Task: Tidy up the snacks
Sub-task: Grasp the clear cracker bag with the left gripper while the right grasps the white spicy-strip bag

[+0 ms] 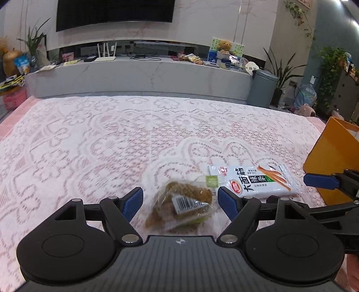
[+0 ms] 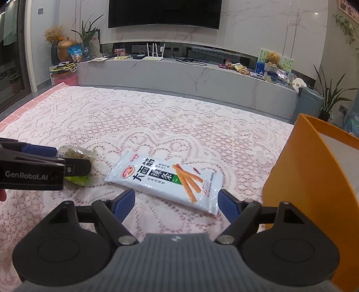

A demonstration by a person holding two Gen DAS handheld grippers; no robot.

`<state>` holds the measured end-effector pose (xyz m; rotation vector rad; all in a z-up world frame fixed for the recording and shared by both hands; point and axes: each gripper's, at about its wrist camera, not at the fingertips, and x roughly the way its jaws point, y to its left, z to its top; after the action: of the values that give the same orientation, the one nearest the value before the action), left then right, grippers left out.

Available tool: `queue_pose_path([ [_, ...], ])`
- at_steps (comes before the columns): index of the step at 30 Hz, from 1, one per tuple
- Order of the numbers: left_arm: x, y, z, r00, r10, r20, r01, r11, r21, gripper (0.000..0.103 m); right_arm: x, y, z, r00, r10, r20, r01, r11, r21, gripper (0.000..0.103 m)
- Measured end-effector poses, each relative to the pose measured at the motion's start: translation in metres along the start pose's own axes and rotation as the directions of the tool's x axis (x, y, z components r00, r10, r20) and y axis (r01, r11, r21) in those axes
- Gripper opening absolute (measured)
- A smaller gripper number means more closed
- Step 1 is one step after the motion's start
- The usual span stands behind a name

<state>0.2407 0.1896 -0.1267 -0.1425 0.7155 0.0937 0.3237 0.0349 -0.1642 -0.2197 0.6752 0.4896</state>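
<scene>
On the lace-covered surface (image 2: pixel 157 116), both your grippers sit low over the snacks.
Left gripper (image 1: pixel 180 201): jaws spread wide, blue pads clear of everything. A clear snack bag lies between them, no pad pressing on it.
Clear snack bag (image 1: pixel 184 205): brown pieces inside, barcode label up, green strip at its far end. Blurred in the left wrist view. Flat on the surface, just left of the white packet, edges look close or touching; can't tell which.
Right gripper (image 2: pixel 176 201): jaws apart, nothing clamped. Near edge of the white packet sits between the pads; the right pad is at the packet's near right corner, contact unclear.
White packet (image 2: pixel 166 182): flat on the surface, printed side up, orange sticks pictured, lying at a slant.
Orange box (image 2: pixel 314 179): upright at the right edge of the surface, near the right gripper's right finger, apart from the packet.
Cross view: your left gripper shows at the left of the right wrist view, over the clear bag (image 2: pixel 76 155).
Background: TV (image 2: pixel 163 13) on the far wall, long marble console (image 2: pixel 190 76) below it.
</scene>
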Motion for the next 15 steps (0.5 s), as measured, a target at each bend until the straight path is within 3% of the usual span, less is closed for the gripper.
queue_pose_path([
  [6,0.013,-0.003,-0.004,0.997,0.037,-0.063,-0.035,0.999,0.033,0.085,0.013,0.002,0.006,1.0,-0.017,0.004,0.017,0.999,0.044,0.083],
  [10,0.009,-0.002,-0.001,0.995,0.052,-0.083,-0.049,0.998,0.039,0.068,0.018,0.006,0.006,1.0,-0.016,0.003,0.016,0.999,0.04,0.085],
  [15,0.008,-0.004,0.002,0.994,0.066,-0.086,-0.063,0.997,0.047,0.063,0.019,0.001,0.007,1.0,-0.01,0.007,0.01,0.998,0.061,0.094],
])
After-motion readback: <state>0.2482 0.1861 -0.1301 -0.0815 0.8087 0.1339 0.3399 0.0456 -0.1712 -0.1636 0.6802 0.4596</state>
